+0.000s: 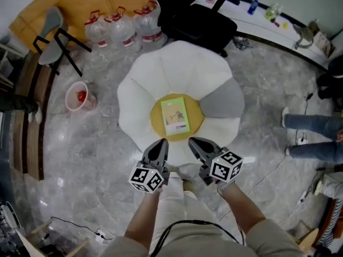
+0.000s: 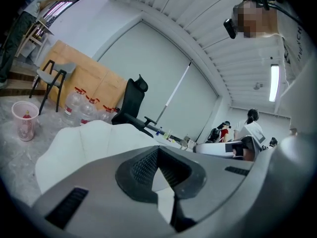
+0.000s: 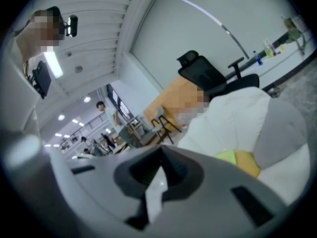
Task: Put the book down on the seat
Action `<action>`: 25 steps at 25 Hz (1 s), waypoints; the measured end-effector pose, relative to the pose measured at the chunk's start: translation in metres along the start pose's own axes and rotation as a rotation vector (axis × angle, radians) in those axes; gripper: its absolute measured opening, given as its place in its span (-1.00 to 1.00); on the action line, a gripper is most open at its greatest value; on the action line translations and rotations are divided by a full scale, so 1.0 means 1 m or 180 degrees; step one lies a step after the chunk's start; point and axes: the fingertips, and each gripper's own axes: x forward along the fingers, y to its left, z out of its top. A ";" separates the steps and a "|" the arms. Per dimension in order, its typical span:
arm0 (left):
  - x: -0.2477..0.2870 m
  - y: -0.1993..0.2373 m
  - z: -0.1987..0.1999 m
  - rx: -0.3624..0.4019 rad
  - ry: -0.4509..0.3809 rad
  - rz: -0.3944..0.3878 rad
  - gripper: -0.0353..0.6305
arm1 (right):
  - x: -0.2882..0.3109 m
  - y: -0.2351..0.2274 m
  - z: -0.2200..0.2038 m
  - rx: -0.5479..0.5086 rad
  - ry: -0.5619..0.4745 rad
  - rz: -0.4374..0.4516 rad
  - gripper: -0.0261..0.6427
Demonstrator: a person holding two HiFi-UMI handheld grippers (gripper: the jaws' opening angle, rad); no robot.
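Note:
A green book (image 1: 176, 115) lies flat on the yellow centre (image 1: 158, 119) of a flower-shaped seat (image 1: 161, 74) with white petals and one grey petal. Both grippers hover side by side over the seat's near edge, short of the book. My left gripper (image 1: 162, 143) is shut with nothing in it, and my right gripper (image 1: 194, 142) is shut and empty too. In the left gripper view the jaws (image 2: 157, 149) meet above a white petal (image 2: 84, 143). In the right gripper view the closed jaws (image 3: 161, 150) sit left of the book's green edge (image 3: 227, 155).
Several water bottles (image 1: 122, 28) and a black office chair (image 1: 195, 20) stand behind the seat. A grey chair (image 1: 51, 36) and a pink bin (image 1: 79, 96) are at the left. A person's legs (image 1: 311, 133) and floor cables are at the right.

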 end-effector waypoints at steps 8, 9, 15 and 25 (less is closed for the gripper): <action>-0.023 -0.037 0.046 0.0172 0.0000 -0.0122 -0.83 | -0.027 0.049 0.030 -0.0138 0.0013 0.0084 -0.88; -0.027 -0.041 0.052 0.0190 -0.0010 -0.0131 -0.82 | -0.031 0.056 0.034 -0.0154 0.0012 0.0105 -0.88; -0.044 -0.062 0.084 0.0224 -0.0076 -0.0152 -0.82 | -0.052 0.087 0.053 -0.0230 -0.0004 0.0186 -0.88; -0.059 -0.086 0.107 0.0292 -0.0155 -0.0223 -0.83 | -0.074 0.111 0.066 -0.0302 -0.0070 0.0246 -0.88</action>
